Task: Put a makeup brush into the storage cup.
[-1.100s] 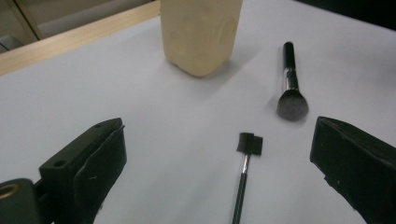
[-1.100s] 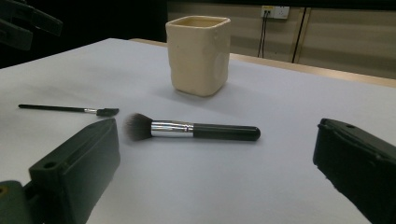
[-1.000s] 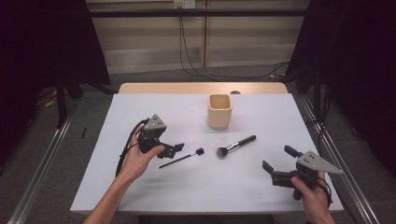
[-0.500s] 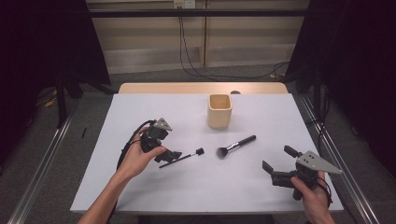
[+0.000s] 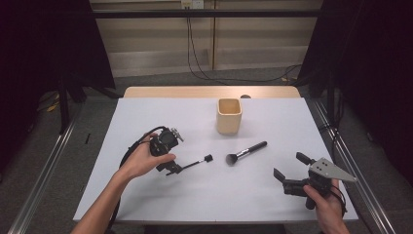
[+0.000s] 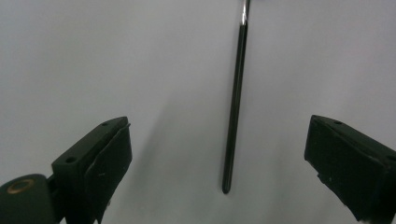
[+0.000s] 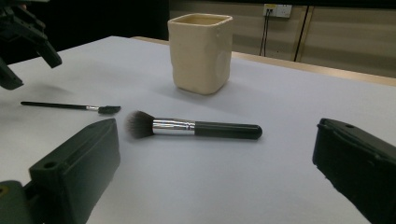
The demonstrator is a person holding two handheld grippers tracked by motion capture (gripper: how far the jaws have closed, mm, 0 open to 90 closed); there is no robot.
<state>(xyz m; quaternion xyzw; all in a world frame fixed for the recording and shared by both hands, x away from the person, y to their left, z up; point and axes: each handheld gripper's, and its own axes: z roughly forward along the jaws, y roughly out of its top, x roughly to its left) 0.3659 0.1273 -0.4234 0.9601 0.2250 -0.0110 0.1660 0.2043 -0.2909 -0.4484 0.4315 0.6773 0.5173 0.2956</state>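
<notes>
Left gripper [image 5: 171,168] is held low over the table [image 5: 146,117], jaws wide apart, nothing clamped. The thin brush [image 5: 195,163] is lined up between the jaws: in the left gripper view the handle [image 6: 235,102] runs straight up the gap, its near tip about level with the jaw ends, touching neither jaw. Brush lies flat on the white surface, small dark head pointing toward the table's middle.

Right gripper [image 5: 288,170] is held at the near right of the table, jaws also wide apart and empty. In the right gripper view the thick brush [image 7: 191,127] is seen ahead of the jaws, flat on the table, bristles toward the thin brush, handle end pointing away to the right. The two brushes lie near each other, not touching.

Cream cup [image 5: 229,116] stands upright beyond both brushes, near the table's far middle, apart from them. Whether anything is inside cannot be told.
</notes>
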